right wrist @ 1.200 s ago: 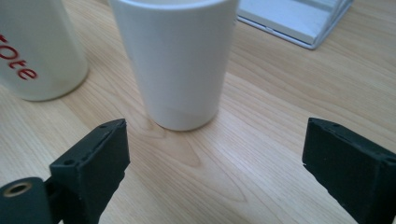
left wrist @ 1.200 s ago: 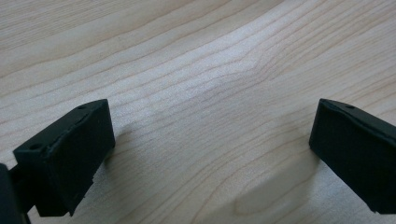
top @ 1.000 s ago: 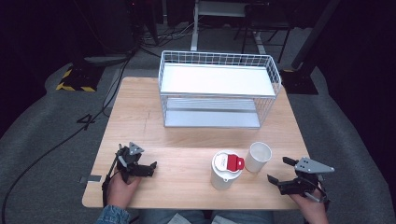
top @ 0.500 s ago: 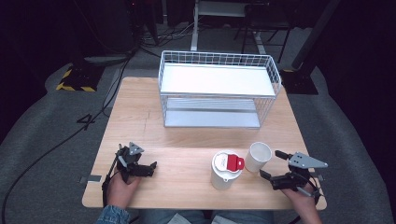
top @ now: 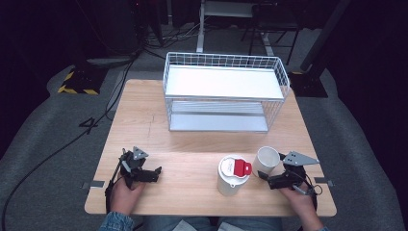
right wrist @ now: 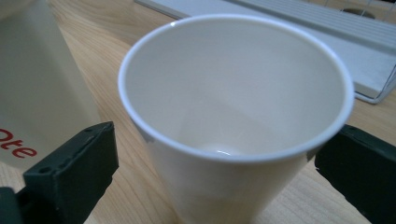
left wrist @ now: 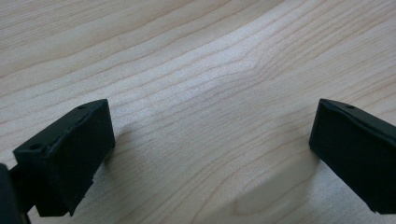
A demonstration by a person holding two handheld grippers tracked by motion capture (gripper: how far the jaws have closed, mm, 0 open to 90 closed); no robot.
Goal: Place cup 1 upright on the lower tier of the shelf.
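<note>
An empty white paper cup [top: 267,159] stands upright near the table's front right. In the right gripper view the cup [right wrist: 233,93] stands between the two black jaws, which flank it with small gaps. My right gripper [top: 264,176] is open and sits just in front of the cup. A white tub with a red lid tab [top: 233,173] stands directly left of the cup, also visible as the tub [right wrist: 42,84]. My left gripper [top: 155,172] rests open at the front left, and its jaws [left wrist: 210,140] hold nothing above bare wood.
A white wire rack [top: 223,91] with two shelves stands at the back middle of the wooden table [top: 192,144]; the rack's lower shelf [right wrist: 327,32] lies behind the cup. A hand holds each gripper at the table's front edge.
My right gripper has moved left and forward to the cup, so its jaws now flank it. The left gripper has stayed put.
</note>
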